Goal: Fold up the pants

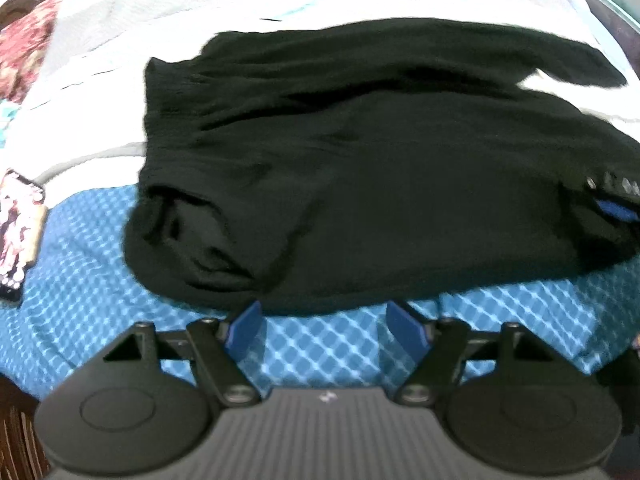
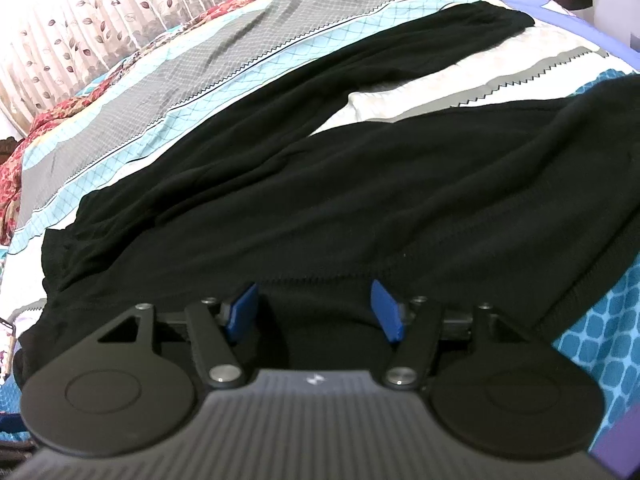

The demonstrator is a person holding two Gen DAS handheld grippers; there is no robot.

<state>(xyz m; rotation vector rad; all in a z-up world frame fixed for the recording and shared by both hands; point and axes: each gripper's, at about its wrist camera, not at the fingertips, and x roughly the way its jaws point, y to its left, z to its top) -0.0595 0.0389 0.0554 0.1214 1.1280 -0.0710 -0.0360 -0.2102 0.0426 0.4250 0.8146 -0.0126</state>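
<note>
Black pants (image 1: pixel 360 168) lie spread on the bed; the waistband end is at the left in the left wrist view, the two legs run off to the right. My left gripper (image 1: pixel 324 320) is open and empty, just short of the pants' near edge over blue patterned bedding. In the right wrist view the pants (image 2: pixel 320 200) fill the middle, one leg stretching to the far right corner. My right gripper (image 2: pixel 314 304) is open, its blue pads (image 2: pixel 386 312) over the near hem of the pants, holding nothing. The right gripper also shows in the left wrist view (image 1: pixel 616 200).
The bedsheet (image 2: pixel 200 64) is striped grey, teal and white, with a blue patterned band (image 1: pixel 100 288) at the near side. A phone with a patterned case (image 1: pixel 18 232) lies at the left. A red floral blanket (image 2: pixel 52 120) and curtains (image 2: pixel 100 4) lie beyond the bed.
</note>
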